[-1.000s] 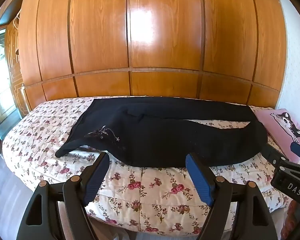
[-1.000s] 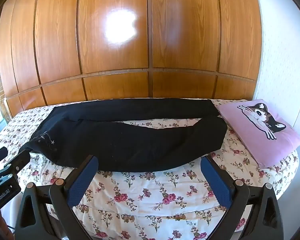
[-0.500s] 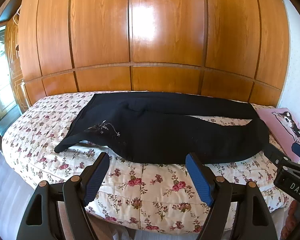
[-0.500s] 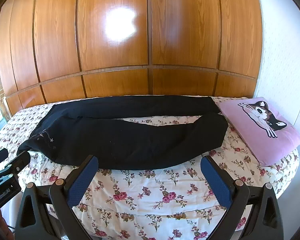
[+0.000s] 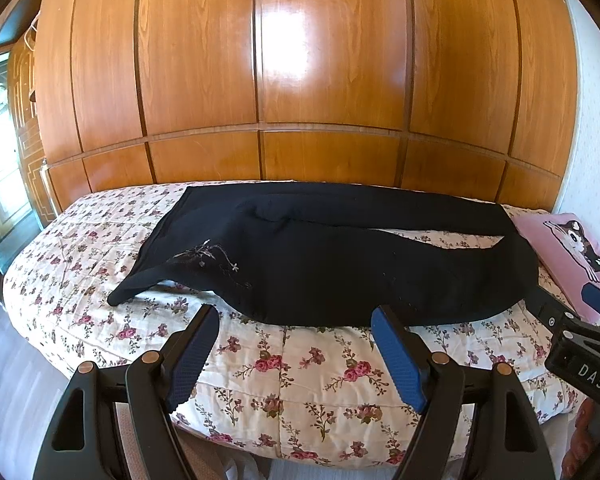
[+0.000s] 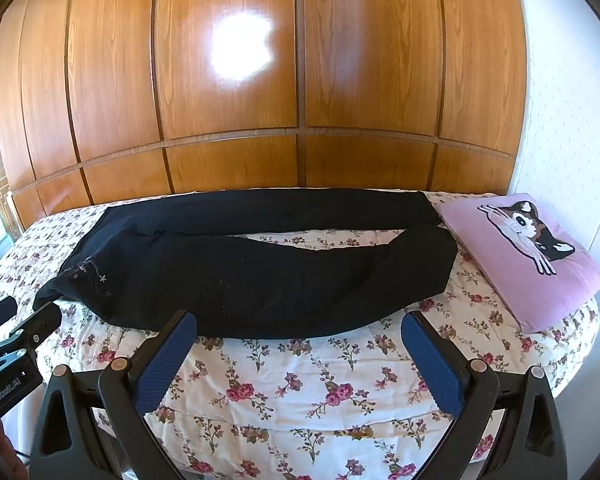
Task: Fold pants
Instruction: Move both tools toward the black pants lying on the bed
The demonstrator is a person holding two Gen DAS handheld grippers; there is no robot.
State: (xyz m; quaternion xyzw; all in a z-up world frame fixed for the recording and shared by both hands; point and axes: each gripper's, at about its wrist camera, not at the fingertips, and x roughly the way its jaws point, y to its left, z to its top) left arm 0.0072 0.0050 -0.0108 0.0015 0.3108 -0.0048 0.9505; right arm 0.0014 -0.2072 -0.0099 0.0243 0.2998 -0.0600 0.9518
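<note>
One pair of black fabric pants (image 5: 332,264) (image 6: 252,276) lies spread flat along the bed, waist toward the left end and both legs running to the right. The far leg lies straight beside the wall; the near leg bows toward the front edge, and a sliver of bedspread shows between them. A small pale embroidered flower motif (image 5: 210,256) sits near the waist, where one corner of fabric trails to a point.

The bed carries a quilted cream bedspread printed with pink roses (image 5: 292,364) (image 6: 300,384). One lilac pillow with a cat picture (image 6: 528,256) (image 5: 572,252) rests at the right end, just beside the leg hems. Behind the bed stands a wall of glossy orange-brown wooden panels (image 5: 324,72) (image 6: 228,80), with bright glare on them. To the right is a white textured wall (image 6: 564,92); at the far left of the left view, a bright doorway (image 5: 0,168).

Two claws are in view. The left claw (image 5: 296,350) is spread wide and holds nothing, hovering at the front edge of the bed, its blue pads (image 5: 396,360) short of the near leg. The right claw (image 6: 300,356) is likewise wide open and empty, level with the middle of the near leg.
</note>
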